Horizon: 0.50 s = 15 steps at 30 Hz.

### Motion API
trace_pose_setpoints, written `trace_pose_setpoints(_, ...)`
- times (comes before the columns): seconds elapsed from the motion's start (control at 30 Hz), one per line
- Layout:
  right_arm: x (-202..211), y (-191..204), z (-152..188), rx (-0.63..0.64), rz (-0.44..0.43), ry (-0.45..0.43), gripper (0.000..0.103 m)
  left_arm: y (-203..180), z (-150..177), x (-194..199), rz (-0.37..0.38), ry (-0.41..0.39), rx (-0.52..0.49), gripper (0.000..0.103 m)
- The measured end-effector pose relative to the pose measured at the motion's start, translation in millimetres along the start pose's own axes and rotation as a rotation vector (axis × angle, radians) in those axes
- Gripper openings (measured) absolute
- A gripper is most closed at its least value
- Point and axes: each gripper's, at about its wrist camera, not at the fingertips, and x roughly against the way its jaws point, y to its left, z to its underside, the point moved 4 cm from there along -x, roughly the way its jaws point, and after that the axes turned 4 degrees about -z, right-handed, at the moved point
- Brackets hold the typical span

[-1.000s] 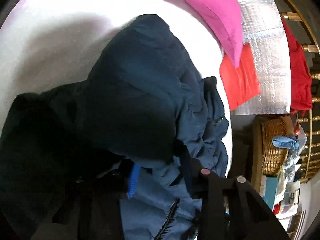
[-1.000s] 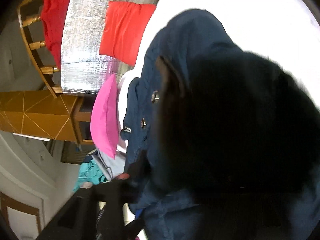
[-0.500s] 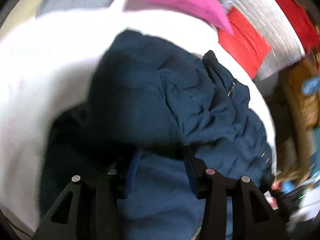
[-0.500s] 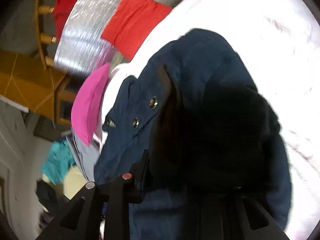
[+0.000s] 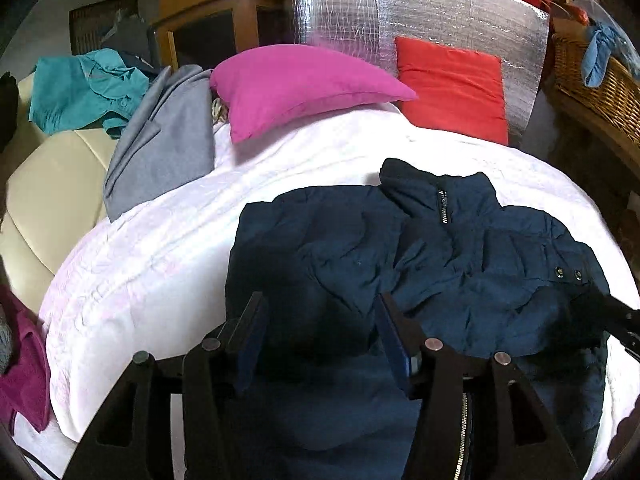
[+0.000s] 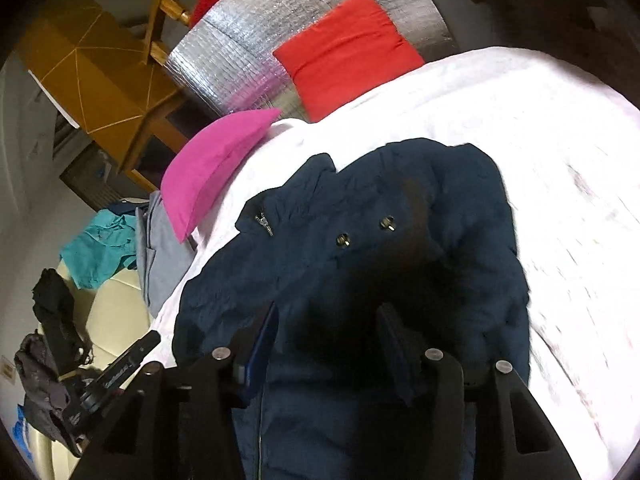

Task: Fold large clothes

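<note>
A dark navy padded jacket (image 5: 460, 264) lies on the white bedcover (image 5: 168, 248), its upper part folded down over its body, with zip collar and two snap buttons showing. My left gripper (image 5: 320, 320) is open just above the jacket's near left part, holding nothing. In the right wrist view the jacket (image 6: 400, 208) fills the middle, and my right gripper (image 6: 328, 332) is open above its near edge, empty. The left gripper's tip (image 6: 132, 356) shows at the lower left there.
A pink pillow (image 5: 296, 88) and a red cushion (image 5: 452, 88) lie at the head of the bed, before a silver foil panel (image 5: 400, 12). Grey (image 5: 168, 136) and teal (image 5: 84, 88) clothes lie left. A wicker basket (image 5: 596, 76) stands right. A magenta garment (image 5: 20, 364) lies at the lower left.
Both grippers have let go of the jacket and drawn back and level. The folded-over jacket now lies flat on the bed, and the pillows and room have come into view.
</note>
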Motion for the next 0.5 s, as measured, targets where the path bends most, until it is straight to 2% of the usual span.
trace_pose_setpoints(0.1, -22.9, 1.6, -2.7, 0.015, 0.020, 0.033, 0.040, -2.9, -0.1, -3.6, -0.008, 0.003, -0.010, 0.056)
trace_pose_setpoints(0.3, -64.1, -10.4, 5.0, 0.026, 0.085, 0.115, 0.037, -6.4, -1.0, -17.6, -0.037, 0.004, -0.029, 0.056)
trace_pose_setpoints(0.5, -69.7, -24.6, 14.7, 0.027, 0.084, 0.145, 0.030, -5.2, 2.4, -30.1, -0.051, 0.020, -0.039, 0.056)
